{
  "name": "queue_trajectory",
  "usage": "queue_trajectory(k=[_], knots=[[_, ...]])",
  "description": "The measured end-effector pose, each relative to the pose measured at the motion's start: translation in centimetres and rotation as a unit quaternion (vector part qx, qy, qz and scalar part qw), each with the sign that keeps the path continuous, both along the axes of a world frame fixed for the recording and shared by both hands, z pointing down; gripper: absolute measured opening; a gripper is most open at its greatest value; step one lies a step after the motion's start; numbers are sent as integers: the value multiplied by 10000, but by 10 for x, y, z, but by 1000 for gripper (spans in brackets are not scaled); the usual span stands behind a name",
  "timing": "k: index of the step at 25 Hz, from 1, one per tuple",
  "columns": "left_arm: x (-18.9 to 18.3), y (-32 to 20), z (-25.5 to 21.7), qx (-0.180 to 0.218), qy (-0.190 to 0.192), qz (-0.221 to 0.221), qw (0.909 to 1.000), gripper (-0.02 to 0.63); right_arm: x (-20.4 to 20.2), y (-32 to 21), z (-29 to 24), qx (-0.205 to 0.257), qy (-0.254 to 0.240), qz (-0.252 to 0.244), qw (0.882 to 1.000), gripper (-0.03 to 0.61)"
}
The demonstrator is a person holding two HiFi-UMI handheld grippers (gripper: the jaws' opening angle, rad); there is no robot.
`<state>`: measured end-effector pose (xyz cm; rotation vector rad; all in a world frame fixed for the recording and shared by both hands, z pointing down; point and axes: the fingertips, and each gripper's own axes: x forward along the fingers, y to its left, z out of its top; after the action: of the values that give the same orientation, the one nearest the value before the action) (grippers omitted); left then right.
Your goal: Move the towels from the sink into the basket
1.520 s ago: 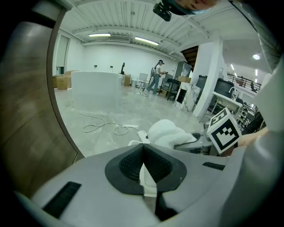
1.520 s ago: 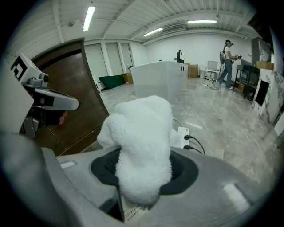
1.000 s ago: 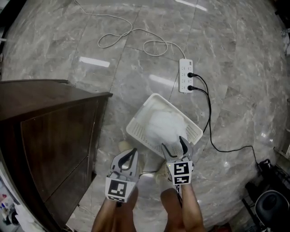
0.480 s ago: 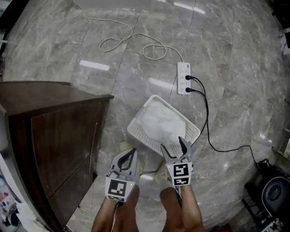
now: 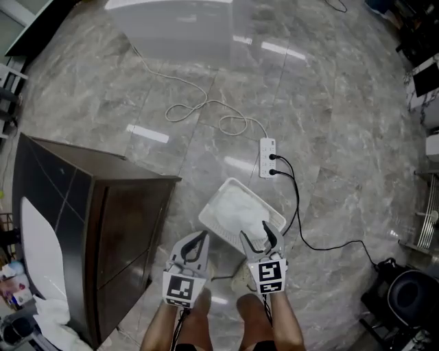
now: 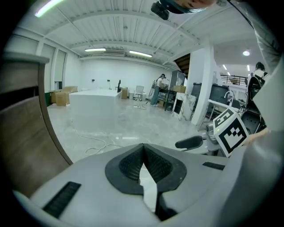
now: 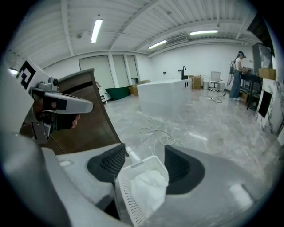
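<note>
Dark cabinet (image 5: 110,233) at left. Left tongs (image 5: 197,240) are pressed together, empty. A towel (image 5: 239,208) lies in the basket (image 5: 210,219) on the floor. Right tongs (image 5: 257,234) have just been closing partway but are spread, with nothing between. Drop looks done; next, fetch another towel.

**Head view.** Lighting is bright, even and comes from overhead. The polished floor (image 5: 329,137) reflects the ceiling lights as white glare bars (image 5: 147,134), with a weaker sheen between them. The cabinet (image 5: 103,226) reads dark, and its side face is close to black. The towel (image 5: 236,209) in the basket (image 5: 262,201) is nearly overexposed, so its folds barely show. Shadows are soft. Fisheye distortion is strong, and straight lines bow towards the frame edges.

**Gripper views.** Light comes from the ceiling tubes (image 7: 96,30). Each picture is circular, with black corners and heavy barrel distortion. The distance is acceptably sharp and the near foreground is soft. In the left gripper view one tube (image 6: 49,6) smears into a bright streak at the rim.
</note>
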<state>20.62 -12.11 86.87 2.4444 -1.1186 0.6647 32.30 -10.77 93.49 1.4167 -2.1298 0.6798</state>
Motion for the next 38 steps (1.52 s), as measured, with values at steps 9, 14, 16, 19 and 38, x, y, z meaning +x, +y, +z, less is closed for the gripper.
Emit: queue_trajectory(k=[9, 14, 16, 19, 38], knots=[[10, -11, -144, 605, 48, 183, 9980, 9, -1, -30, -178, 846, -69, 105, 9963, 187], [9, -23, -220, 1012, 48, 206, 9946, 9, 2, -42, -265, 1310, -42, 174, 9912, 93], [9, -27, -251, 1212, 2, 229, 9924, 9, 3, -44, -299, 1522, -12, 238, 9881, 60], [8, -27, -297, 1410, 64, 225, 9897, 9, 4, -43, -347, 1763, -2, 311, 9839, 35], [-11, 11, -474, 2082, 379, 24, 9773, 9, -15, -2, -553, 2739, 89, 203, 9615, 2]])
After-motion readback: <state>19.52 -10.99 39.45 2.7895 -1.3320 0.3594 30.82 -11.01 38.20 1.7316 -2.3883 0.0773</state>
